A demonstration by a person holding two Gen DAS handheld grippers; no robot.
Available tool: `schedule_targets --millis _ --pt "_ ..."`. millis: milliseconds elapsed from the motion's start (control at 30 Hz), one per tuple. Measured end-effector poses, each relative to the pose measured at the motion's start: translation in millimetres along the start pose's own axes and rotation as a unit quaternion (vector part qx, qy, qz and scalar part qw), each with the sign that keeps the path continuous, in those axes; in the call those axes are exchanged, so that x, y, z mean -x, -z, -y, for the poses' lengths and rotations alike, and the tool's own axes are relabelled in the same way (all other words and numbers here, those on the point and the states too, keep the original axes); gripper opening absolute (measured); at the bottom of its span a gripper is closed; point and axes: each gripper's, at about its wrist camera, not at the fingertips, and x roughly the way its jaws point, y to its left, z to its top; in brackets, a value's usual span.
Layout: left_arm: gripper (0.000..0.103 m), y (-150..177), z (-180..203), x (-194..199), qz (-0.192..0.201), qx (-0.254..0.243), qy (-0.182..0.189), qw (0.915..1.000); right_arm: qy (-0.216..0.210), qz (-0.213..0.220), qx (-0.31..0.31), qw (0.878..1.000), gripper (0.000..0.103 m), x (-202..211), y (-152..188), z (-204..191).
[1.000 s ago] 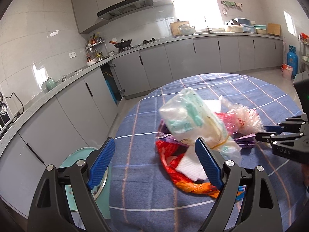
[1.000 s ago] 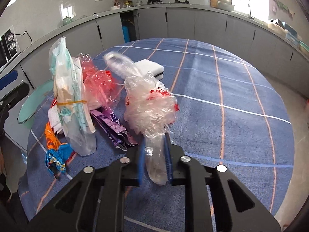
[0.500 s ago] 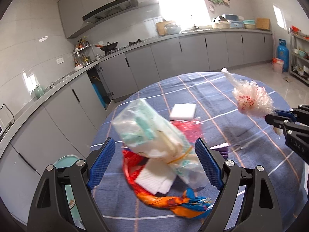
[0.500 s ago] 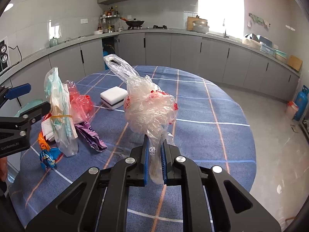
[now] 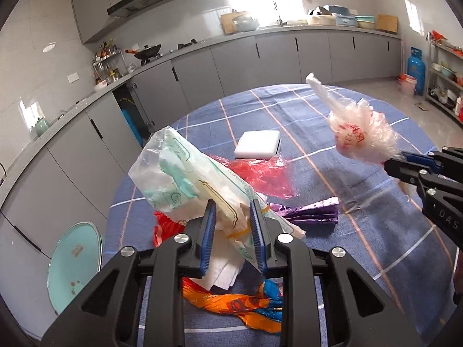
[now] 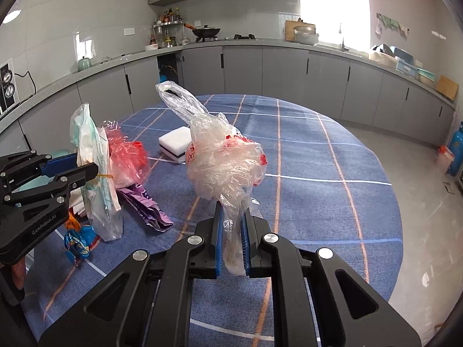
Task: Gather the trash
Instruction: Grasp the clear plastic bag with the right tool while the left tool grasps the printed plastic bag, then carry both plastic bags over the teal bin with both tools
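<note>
In the left wrist view, a teal plate (image 5: 73, 266) sits at eight o'clock, off the table's edge. The left gripper (image 5: 233, 231) has its blue pads pinched on a clear packet with green print (image 5: 185, 176), which stands tilted toward eleven o'clock above white paper (image 5: 222, 271) and an orange wrapper (image 5: 231, 303). A red plastic film (image 5: 260, 176) and a purple wrapper (image 5: 312, 211) lie just beyond on the blue checked tablecloth (image 5: 361, 245), with a white sponge (image 5: 257, 144) at twelve o'clock. At three o'clock the right gripper (image 6: 233, 231) is clamped narrow on the neck of a crumpled clear bag with red print (image 6: 225, 167), lifted clear of the cloth.
</note>
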Motion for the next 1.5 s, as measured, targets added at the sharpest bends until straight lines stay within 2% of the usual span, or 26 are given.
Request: schedule_targets --millis 367,567,1167,1500 --pt "0.019 -4.8 -34.9 53.5 0.052 0.018 -0.007 0.9985 -0.021 0.036 0.004 0.999 0.012 20.9 -18.3 -14.7" --pt "0.019 -1.5 -51.6 68.7 0.059 0.027 -0.013 0.9978 -0.037 0.038 0.011 0.999 0.012 16.4 -27.3 -31.5" --pt "0.019 12.8 -99.3 75.3 0.059 0.046 -0.051 0.9959 -0.095 0.066 0.033 0.993 0.012 15.5 -57.9 -88.8" --pt "0.019 26.0 -129.8 73.9 0.054 0.066 -0.072 0.9938 -0.111 0.066 0.052 0.990 0.012 10.9 -68.6 -113.5"
